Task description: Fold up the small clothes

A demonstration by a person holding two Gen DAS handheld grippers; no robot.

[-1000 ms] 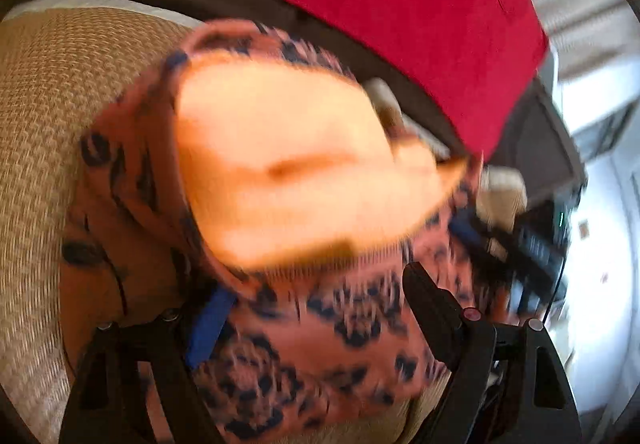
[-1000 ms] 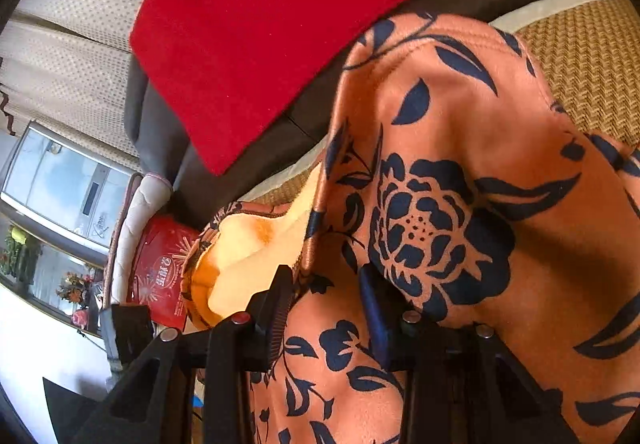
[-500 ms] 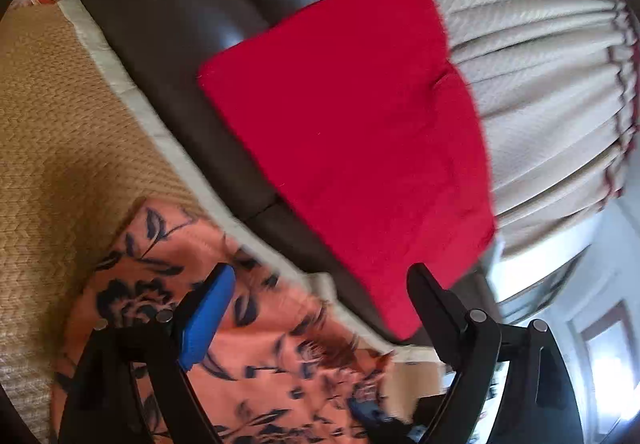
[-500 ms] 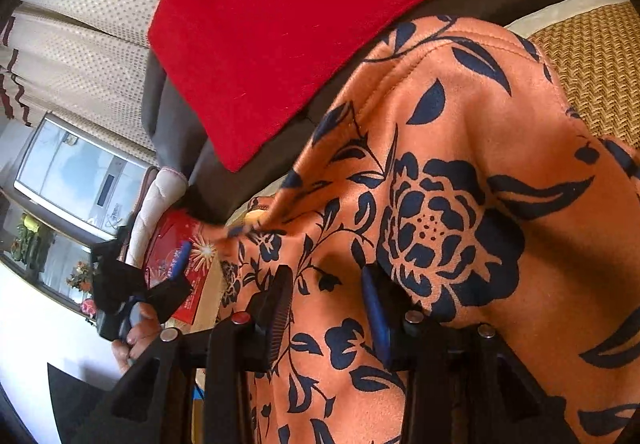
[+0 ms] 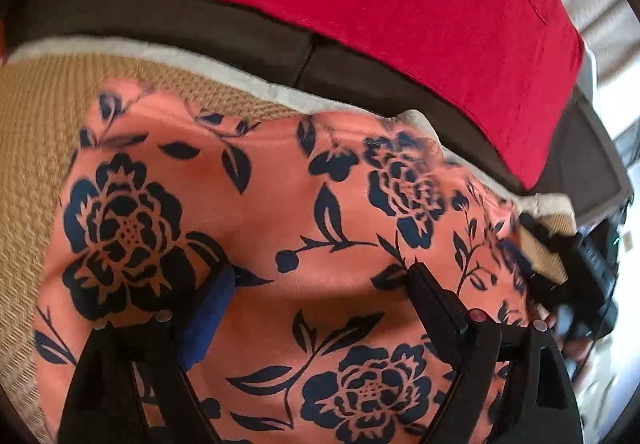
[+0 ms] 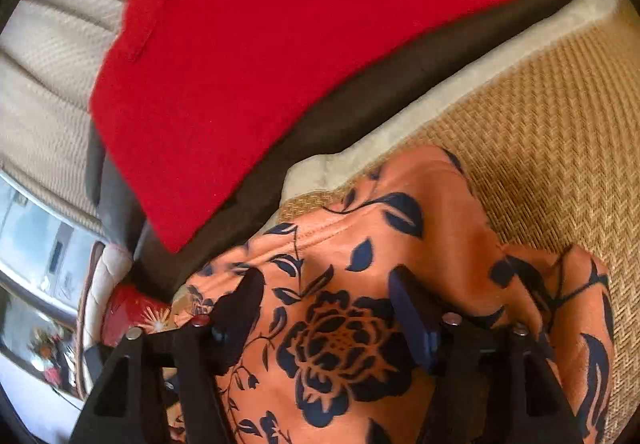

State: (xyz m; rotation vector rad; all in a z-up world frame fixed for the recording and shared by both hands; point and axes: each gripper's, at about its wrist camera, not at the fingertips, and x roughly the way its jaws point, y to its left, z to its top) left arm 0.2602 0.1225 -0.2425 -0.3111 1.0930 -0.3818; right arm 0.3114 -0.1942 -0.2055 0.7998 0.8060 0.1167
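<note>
Since a second ago the pale yellow lining that was showing on the orange floral garment is gone from view, and now only the printed side faces up. The right gripper was pinched close on a fold back then; its jaws are opening now, with cloth lying between them but nothing pressed. The left gripper hangs over the garment with its jaws wide apart, not holding anything either.

The garment lies spread on the woven tan mat, its far edge just beside the mat's pale border. Behind that runs a dark brown sofa back with a red cloth draped over it. Cream curtains hang further back in the right wrist view
</note>
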